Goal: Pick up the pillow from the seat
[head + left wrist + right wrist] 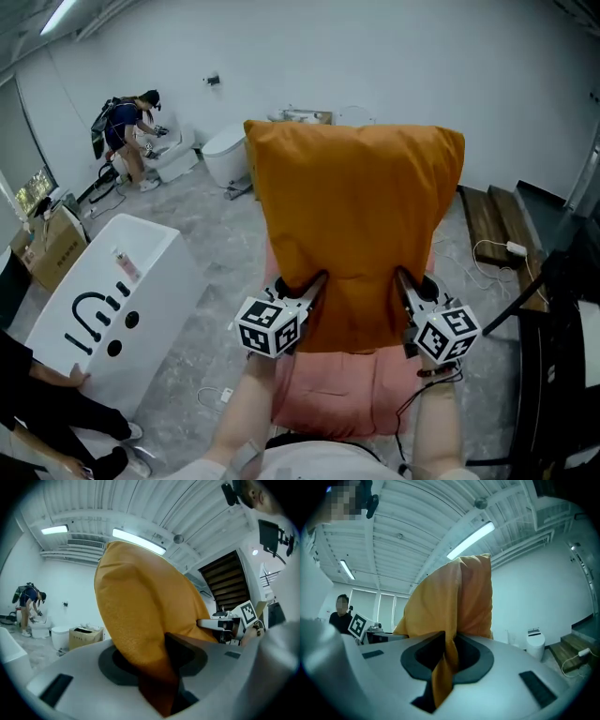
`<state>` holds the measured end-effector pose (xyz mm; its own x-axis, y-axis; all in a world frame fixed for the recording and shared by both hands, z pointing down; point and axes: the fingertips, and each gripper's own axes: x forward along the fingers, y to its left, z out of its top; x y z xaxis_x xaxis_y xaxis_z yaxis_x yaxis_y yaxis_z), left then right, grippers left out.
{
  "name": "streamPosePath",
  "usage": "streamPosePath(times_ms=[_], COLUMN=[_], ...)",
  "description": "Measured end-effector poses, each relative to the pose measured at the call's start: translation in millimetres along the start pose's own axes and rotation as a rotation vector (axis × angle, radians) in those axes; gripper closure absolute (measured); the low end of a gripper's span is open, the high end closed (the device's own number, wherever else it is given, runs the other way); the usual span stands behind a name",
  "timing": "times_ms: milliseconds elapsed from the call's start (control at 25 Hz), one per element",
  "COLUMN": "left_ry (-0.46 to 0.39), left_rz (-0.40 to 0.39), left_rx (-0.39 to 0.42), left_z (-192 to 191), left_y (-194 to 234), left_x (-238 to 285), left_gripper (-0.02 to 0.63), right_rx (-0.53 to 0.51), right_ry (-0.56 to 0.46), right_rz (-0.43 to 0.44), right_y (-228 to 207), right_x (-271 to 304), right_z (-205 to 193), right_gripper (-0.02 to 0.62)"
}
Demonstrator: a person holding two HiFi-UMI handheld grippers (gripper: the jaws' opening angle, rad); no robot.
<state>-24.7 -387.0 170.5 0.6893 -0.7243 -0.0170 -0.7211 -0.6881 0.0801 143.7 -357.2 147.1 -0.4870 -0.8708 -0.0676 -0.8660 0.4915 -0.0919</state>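
Observation:
An orange pillow (356,225) hangs upright in the air above the pink seat (342,394). My left gripper (316,284) is shut on its lower left corner and my right gripper (403,279) is shut on its lower right corner. In the left gripper view the orange pillow (140,606) fills the middle, with a fold of its fabric pinched in the left gripper (165,667). In the right gripper view a thin fold of the pillow (457,597) is pinched in the right gripper (444,660). The pillow's bottom edge is clear of the seat.
A white box with black marks (112,300) stands on the floor at left, with a person's hand on it. A cardboard box (56,248), a bent-over person (127,131) and a white toilet (225,150) are further back. Wooden planks (492,220) and a black stand (562,309) are at right.

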Motion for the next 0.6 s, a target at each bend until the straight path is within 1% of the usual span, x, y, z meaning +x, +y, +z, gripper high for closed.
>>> streamPosePath(times_ms=[200,360,600], left_ry=[-0.081,-0.141,-0.218], left_rz=[-0.01,-0.035,-0.067], left_rx=[0.04,0.072,0.171], left_z=[50.5,85.4,140.8], left_y=[2.3,2.8,-5.9], left_x=[-3.2,-1.5,6.7], left_gripper=[0.428,0.428,0.428], right_rx=[-0.074,-0.116,-0.155], right_ry=[-0.059,-0.112,-0.199], right_rz=[-0.001,-0.003,-0.021], right_y=[11.9,18.5,17.5], right_x=[7.3,9.9,8.4], right_z=[49.7,84.1,133.6], right_gripper=[0.534,0.532,0.529])
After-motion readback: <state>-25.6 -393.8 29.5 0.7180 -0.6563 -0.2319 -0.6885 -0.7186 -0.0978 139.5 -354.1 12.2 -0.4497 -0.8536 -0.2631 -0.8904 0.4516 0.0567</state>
